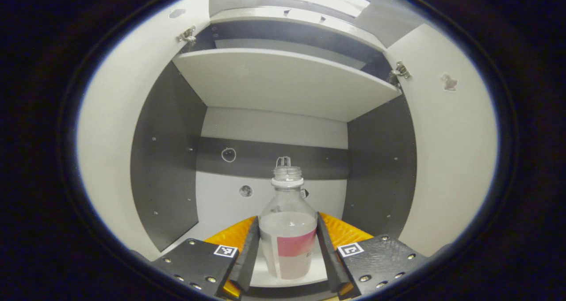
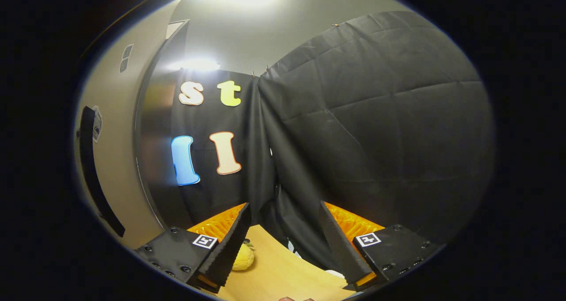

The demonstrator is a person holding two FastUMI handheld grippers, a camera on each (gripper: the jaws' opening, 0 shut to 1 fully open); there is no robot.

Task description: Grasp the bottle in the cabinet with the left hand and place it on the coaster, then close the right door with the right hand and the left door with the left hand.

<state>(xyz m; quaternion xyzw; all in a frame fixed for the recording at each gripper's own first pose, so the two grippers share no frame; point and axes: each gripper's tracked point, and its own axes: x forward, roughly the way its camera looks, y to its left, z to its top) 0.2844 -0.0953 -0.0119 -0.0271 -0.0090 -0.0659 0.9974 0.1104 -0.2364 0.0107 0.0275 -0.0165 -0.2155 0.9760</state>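
Two doors stand open as we clamp our left gripper (image 1: 287,248) on the bottle (image 1: 287,230), not yet lifted from the cabinet (image 1: 283,78); our right gripper (image 2: 283,243) waits, spread wide and empty.

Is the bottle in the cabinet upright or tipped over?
Upright. The bottle stands on the cabinet floor with its uncapped neck pointing up, between the left gripper's fingers, which sit close along both its sides.

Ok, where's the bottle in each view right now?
Left gripper view: bottle bottom centre, upright on the cabinet floor, left gripper fingers against both its sides.
Right gripper view: right gripper open, facing black cloth wall and wooden table.
Shared landmark: none that I can make out.
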